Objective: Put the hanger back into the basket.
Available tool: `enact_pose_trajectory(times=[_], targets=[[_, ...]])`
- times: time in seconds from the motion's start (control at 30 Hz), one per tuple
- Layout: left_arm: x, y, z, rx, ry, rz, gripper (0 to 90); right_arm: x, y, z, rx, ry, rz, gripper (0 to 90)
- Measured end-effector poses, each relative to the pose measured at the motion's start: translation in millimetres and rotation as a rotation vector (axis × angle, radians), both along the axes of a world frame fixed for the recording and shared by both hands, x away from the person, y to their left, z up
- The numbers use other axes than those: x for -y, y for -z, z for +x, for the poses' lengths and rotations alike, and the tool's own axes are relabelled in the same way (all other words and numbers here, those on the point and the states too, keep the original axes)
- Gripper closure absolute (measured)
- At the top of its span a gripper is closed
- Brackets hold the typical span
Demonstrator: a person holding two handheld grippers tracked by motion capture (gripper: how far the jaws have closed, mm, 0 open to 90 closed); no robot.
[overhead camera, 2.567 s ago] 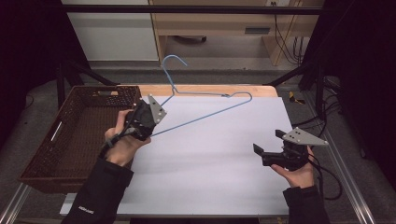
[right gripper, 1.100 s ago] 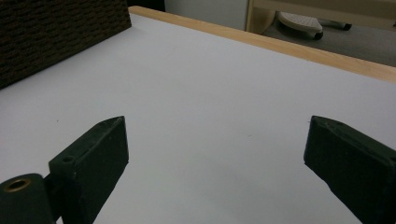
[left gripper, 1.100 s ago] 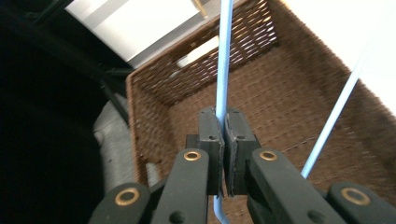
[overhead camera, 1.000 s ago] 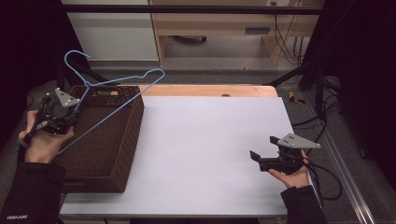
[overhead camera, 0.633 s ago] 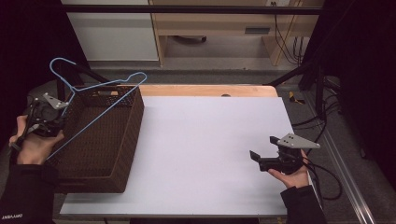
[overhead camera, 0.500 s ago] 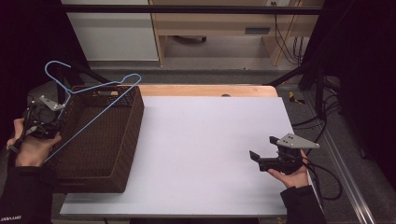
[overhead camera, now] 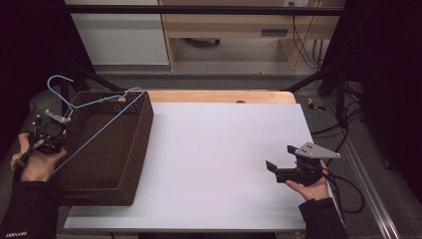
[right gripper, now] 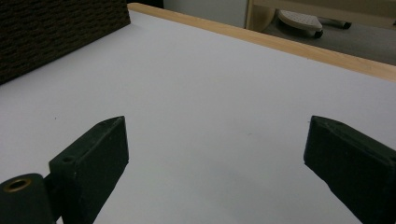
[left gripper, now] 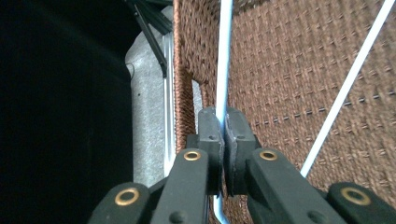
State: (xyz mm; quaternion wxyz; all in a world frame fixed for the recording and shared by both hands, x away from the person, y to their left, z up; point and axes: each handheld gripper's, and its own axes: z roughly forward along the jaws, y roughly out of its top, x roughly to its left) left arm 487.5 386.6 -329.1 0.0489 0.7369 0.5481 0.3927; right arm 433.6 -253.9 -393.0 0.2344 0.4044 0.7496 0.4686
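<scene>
Here, one light-blue wire coat hanger (overhead camera: 94, 117) is clamped in the left gripper (left gripper: 220, 122) above one brown woven wicker basket (overhead camera: 130, 164), hook pointed up-left, long axis slanted. The right gripper (right gripper: 212, 154) is held open over the white table (overhead camera: 219, 149).

Your table (overhead camera: 224, 149) is evenly lit from above, surroundings near black. Soft shadows only, no glare. Left gripper view: basket (left gripper: 299, 84) weave slightly soft, left half dark.

No legible text or labels.
</scene>
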Motion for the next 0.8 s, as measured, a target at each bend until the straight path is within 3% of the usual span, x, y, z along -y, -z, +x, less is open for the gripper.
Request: enact_pose_trajectory(times=[0.2,0.57,0.67,0.8], targets=[[0.5,15.1,5.4,-0.032,-0.025,0.022,87.3,0.1,0.1,0.1,0.0,0.001,-0.002,7.1],[9.6,50.0,12.8,-0.108,-0.022,0.006,87.2,-0.5,0.7,0.4,0.0,0.001,-0.005,7.1],[8.1,55.3,14.1,-0.12,-0.024,-0.024,87.1,-0.4,0.7,0.3,-0.001,0.002,-0.003,7.1],[9.9,64.8,15.0,-0.16,-0.019,-0.004,86.5,-1.1,1.3,0.6,-0.004,0.001,-0.005,7.1]])
